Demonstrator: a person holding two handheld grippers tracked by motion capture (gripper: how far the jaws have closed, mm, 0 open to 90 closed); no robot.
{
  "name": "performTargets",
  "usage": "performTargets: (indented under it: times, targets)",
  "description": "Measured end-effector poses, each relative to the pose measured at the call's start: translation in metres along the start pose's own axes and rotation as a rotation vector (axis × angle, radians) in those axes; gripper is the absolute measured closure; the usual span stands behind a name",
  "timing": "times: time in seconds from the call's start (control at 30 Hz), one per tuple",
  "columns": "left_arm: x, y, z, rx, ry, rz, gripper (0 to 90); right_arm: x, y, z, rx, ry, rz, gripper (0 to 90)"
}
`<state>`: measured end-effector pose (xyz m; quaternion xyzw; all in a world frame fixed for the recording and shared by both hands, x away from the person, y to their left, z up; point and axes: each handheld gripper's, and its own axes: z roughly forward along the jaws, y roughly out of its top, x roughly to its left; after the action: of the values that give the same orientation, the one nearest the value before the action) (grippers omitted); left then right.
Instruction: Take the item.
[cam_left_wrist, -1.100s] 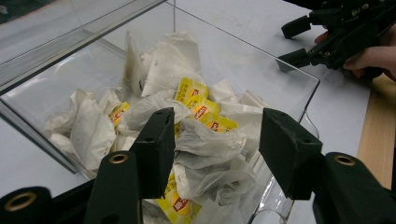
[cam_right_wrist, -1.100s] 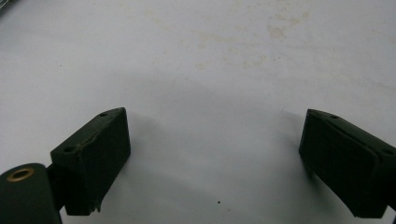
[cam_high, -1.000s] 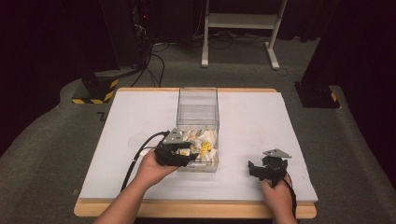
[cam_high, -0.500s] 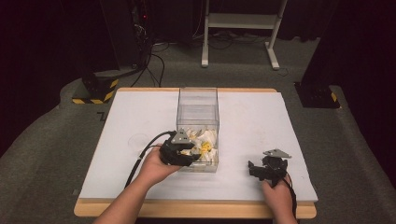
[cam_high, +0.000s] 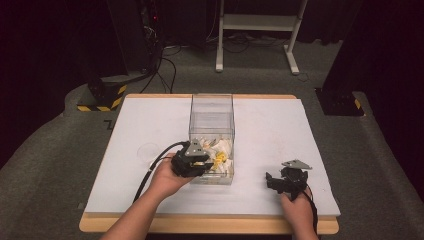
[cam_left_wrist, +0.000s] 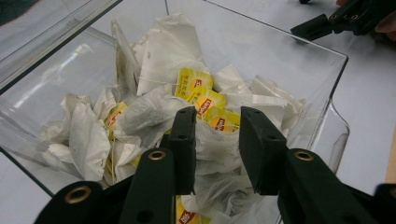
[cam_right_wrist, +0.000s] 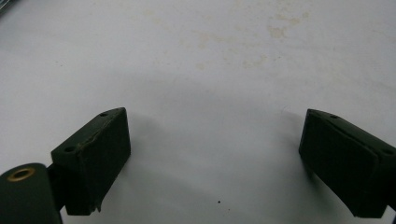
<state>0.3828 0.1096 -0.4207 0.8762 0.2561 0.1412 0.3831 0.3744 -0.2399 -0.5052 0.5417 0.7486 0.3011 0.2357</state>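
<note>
- While the left gripper (cam_left_wrist: 212, 135) sits inside the clear box (cam_high: 211, 117), its jaws have just been closing and now stand narrow around a white tea bag (cam_left_wrist: 212, 144); whether the pads press it yet, can't tell.
- Progress, my read: pick is in hand, nothing lifted out yet; the whole pile is left.
- Tea bags: thin crinkled paper, limp, with glossy yellow tags (cam_left_wrist: 205, 100) just beyond the jaw tips.
- Box: rigid transparent plastic, straight walls.
- Right gripper (cam_right_wrist: 215, 158): jaws wide apart, empty, over matte white tabletop (cam_right_wrist: 196, 56).
</note>
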Motion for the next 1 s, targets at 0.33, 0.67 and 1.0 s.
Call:
performTargets:
  times: [0.33, 0.67, 1.0]
  targets:
    - [-0.0037, -0.0037, -0.0074, -0.019, -0.008, 0.003, 69.7, 0.0000, 0.0000, 0.0000, 0.000, 0.000, 0.000, 8.8]
    - [-0.0008, -0.0070, -0.0072, 0.002, -0.033, -0.010, 69.7, 0.0000, 0.0000, 0.0000, 0.000, 0.000, 0.000, 8.9]
    - [0.0001, -0.0055, -0.0010, 0.001, -0.036, -0.023, 73.3, 0.0000, 0.0000, 0.0000, 0.000, 0.001, 0.000, 8.9]
